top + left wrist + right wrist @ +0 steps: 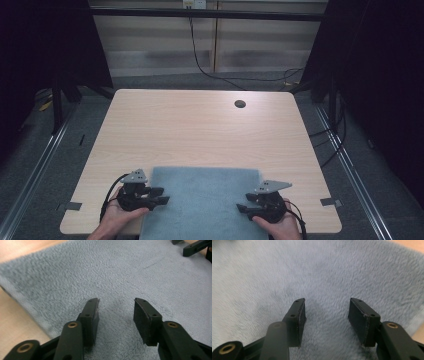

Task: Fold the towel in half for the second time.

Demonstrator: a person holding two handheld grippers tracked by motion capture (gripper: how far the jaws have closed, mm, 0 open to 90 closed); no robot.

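A grey-blue fleecy towel (202, 200) lies flat at the near edge of the wooden table (200, 125). My left gripper (164, 196) rests over the towel's left edge, pointing right, held by a hand. In the left gripper view its jaws stand open (116, 308) just above the towel (120, 277), nothing between them. My right gripper (241, 208) sits over the towel's right part, pointing left. In the right gripper view it is open (327, 308) over the towel (312, 272), empty. The right gripper's tips (195, 246) appear far off in the left gripper view.
A round cable hole (240, 104) sits in the table's far right part. Black cables (200, 55) trail on the floor behind the table. Metal rails (40, 160) run along the floor on both sides. Tape marks (73, 205) lie beside the table.
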